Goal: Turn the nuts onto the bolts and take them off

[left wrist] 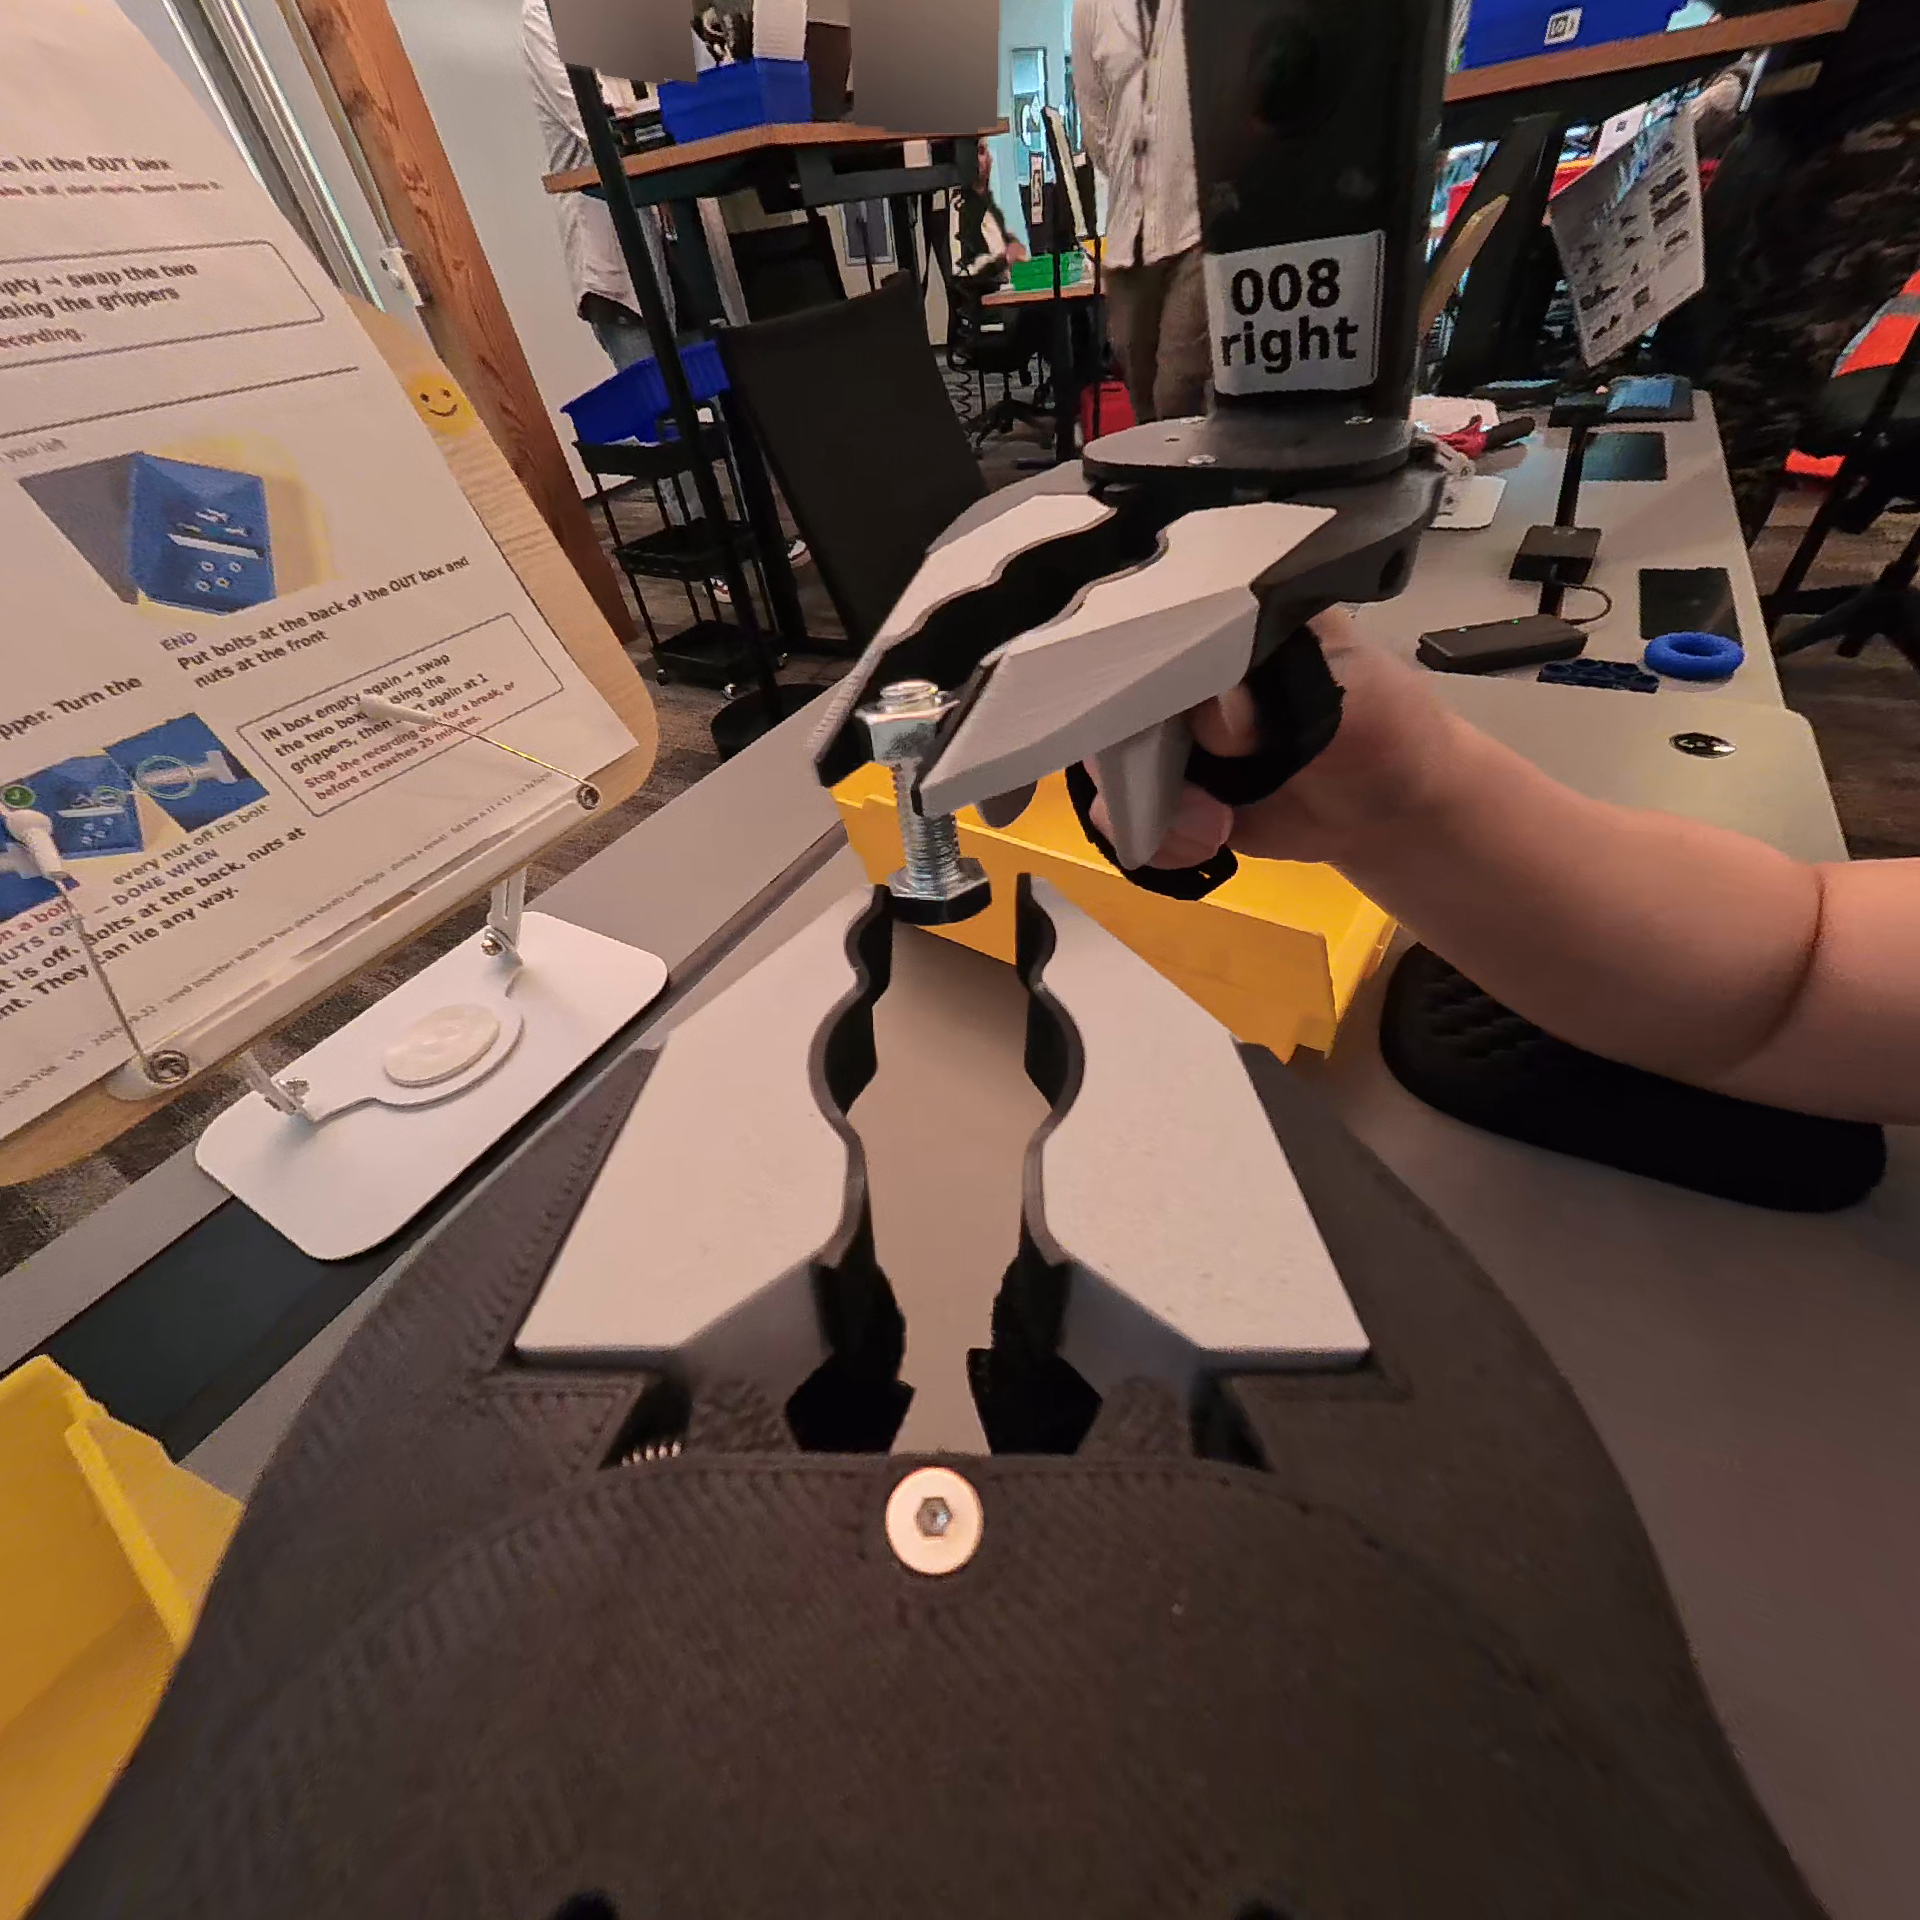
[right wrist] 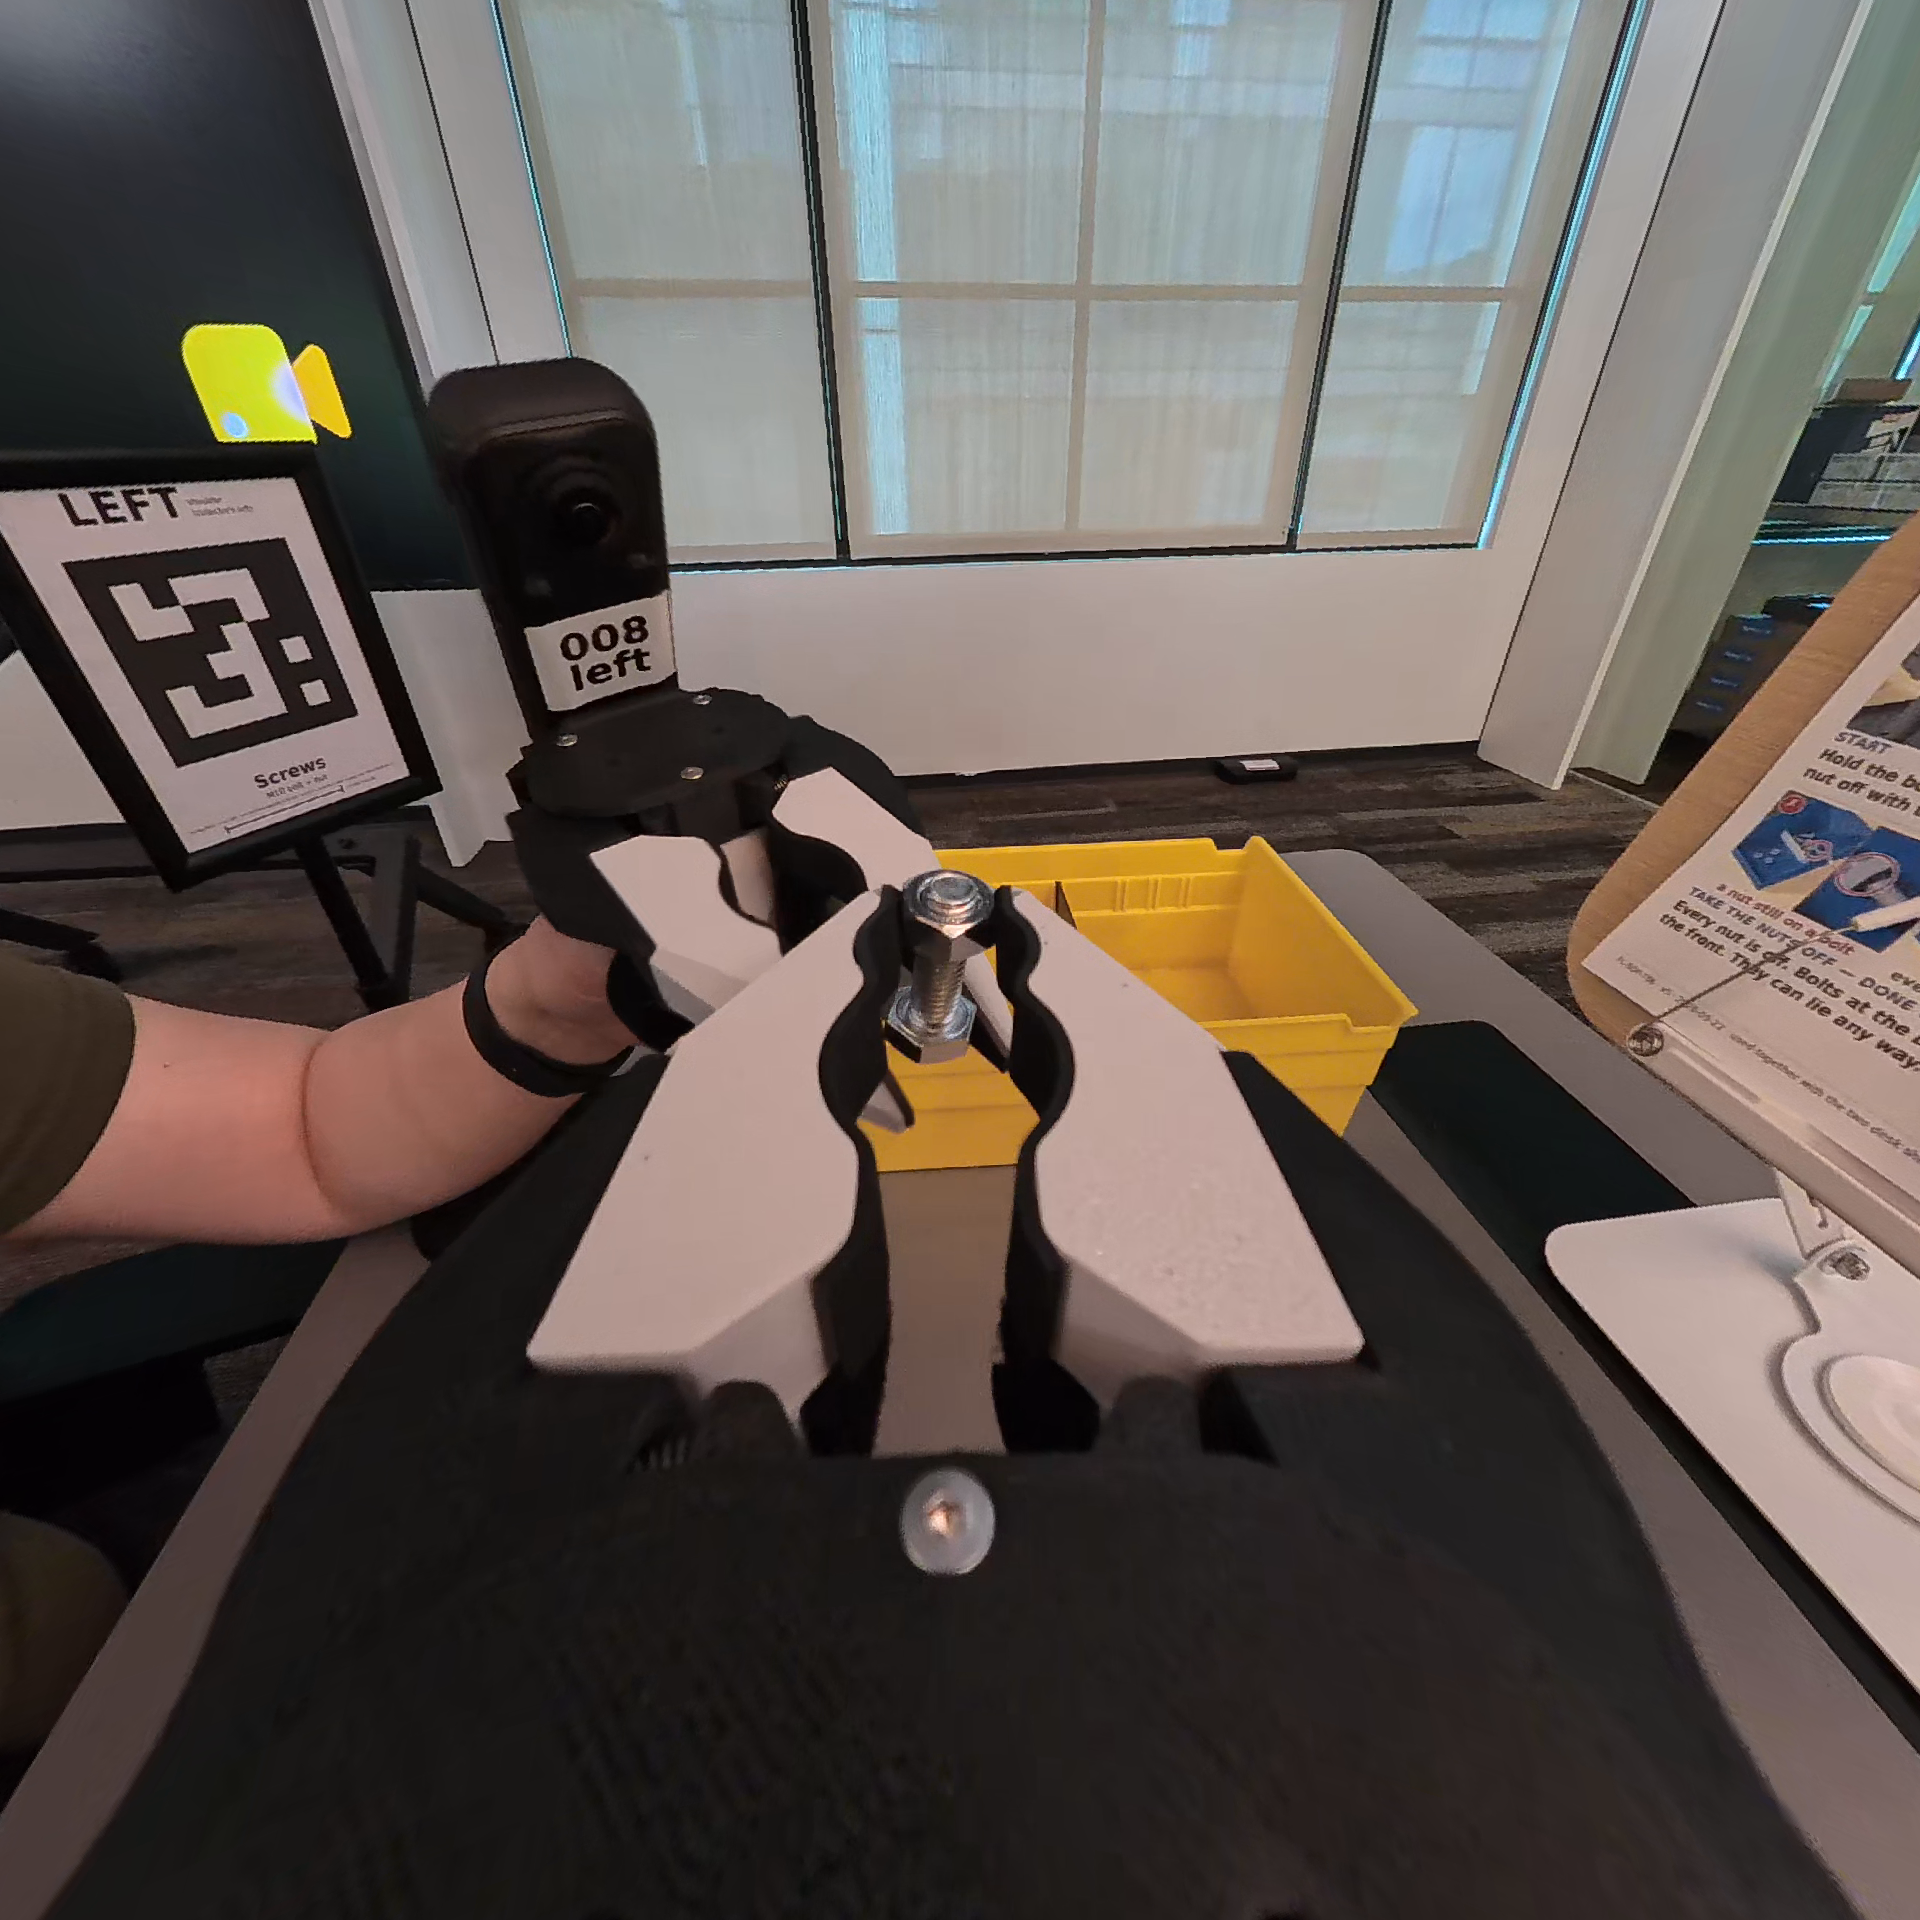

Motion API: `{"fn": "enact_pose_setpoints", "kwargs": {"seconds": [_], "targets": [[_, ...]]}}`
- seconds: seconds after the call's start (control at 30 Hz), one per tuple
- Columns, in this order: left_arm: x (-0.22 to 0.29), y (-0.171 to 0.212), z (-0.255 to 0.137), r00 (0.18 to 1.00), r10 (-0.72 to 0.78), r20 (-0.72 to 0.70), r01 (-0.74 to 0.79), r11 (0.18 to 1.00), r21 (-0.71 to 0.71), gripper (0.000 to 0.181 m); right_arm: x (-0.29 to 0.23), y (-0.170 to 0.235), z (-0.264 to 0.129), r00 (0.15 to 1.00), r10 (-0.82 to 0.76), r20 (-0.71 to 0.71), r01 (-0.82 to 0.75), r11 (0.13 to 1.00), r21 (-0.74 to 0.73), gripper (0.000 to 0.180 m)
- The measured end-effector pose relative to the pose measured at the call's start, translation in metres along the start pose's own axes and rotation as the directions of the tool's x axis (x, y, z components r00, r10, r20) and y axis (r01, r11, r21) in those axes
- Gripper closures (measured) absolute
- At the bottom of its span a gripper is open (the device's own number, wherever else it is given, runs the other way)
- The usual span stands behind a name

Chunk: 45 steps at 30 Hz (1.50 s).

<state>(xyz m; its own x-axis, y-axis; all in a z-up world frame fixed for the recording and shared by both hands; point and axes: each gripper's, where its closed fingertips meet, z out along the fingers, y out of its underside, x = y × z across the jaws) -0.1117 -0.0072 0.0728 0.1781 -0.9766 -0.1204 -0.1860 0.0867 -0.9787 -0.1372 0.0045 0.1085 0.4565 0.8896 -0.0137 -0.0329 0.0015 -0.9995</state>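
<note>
A silver bolt (left wrist: 928, 821) stands upright over the table, head down. My left gripper (left wrist: 951, 899) is shut on the bolt's hex head (left wrist: 935, 896) at its fingertips. My right gripper (right wrist: 948, 912) is shut on the silver nut (right wrist: 945, 899), which sits at the top end of the thread with the bolt's tip showing through it. In the left wrist view the right gripper (left wrist: 878, 779) reaches in from the right and grips the nut (left wrist: 909, 717). In the right wrist view the left gripper (right wrist: 940, 1070) comes in from the left and holds the bolt head (right wrist: 930, 1023).
A yellow bin (right wrist: 1299, 956) sits on the grey table just beyond the grippers and shows behind the bolt (left wrist: 1195, 956). A second yellow bin (left wrist: 62, 1538) is at lower left. An instruction sheet on a white stand (left wrist: 416, 1101) is beside them. A black wrist pad (left wrist: 1610, 1112) lies under the right arm.
</note>
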Motion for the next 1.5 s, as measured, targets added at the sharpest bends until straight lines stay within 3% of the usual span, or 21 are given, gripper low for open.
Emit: {"fn": "enact_pose_setpoints", "kwargs": {"seconds": [0.53,0.87,1.0,1.17,1.23,1.33,1.5], "targets": [[-0.009,-0.002,-0.002,0.998,-0.006,0.056,0.005,1.0,0.019,0.165,0.005,0.001,0.003,0.998,-0.026,-0.049,0.026,1.0,0.003,0.164],[-0.02,-0.009,-0.01,0.994,-0.014,0.107,0.008,0.998,0.056,0.165,-0.003,-0.006,0.0,1.0,-0.023,0.011,0.022,0.999,0.033,0.148],[-0.024,-0.008,-0.012,0.992,-0.024,0.125,0.017,0.998,0.056,0.165,-0.009,-0.01,-0.004,0.998,-0.053,0.033,0.052,0.997,0.051,0.168],[-0.022,-0.01,-0.012,0.993,-0.025,0.117,0.018,0.998,0.06,0.165,-0.002,-0.009,-0.002,0.999,-0.032,-0.002,0.032,0.998,0.049,0.142],[-0.023,-0.009,-0.012,0.992,-0.019,0.125,0.012,0.998,0.055,0.165,-0.009,-0.006,0.0,0.999,-0.037,0.04,0.036,0.999,0.033,0.145],[-0.025,-0.009,-0.013,0.991,-0.026,0.128,0.019,0.998,0.053,0.165,-0.013,-0.007,-0.001,0.996,-0.065,0.055,0.063,0.997,0.042,0.163],[-0.022,-0.008,-0.011,0.993,-0.028,0.117,0.022,0.998,0.052,0.165,-0.006,-0.005,0.002,0.998,-0.055,0.01,0.055,0.998,0.033,0.139]]}}
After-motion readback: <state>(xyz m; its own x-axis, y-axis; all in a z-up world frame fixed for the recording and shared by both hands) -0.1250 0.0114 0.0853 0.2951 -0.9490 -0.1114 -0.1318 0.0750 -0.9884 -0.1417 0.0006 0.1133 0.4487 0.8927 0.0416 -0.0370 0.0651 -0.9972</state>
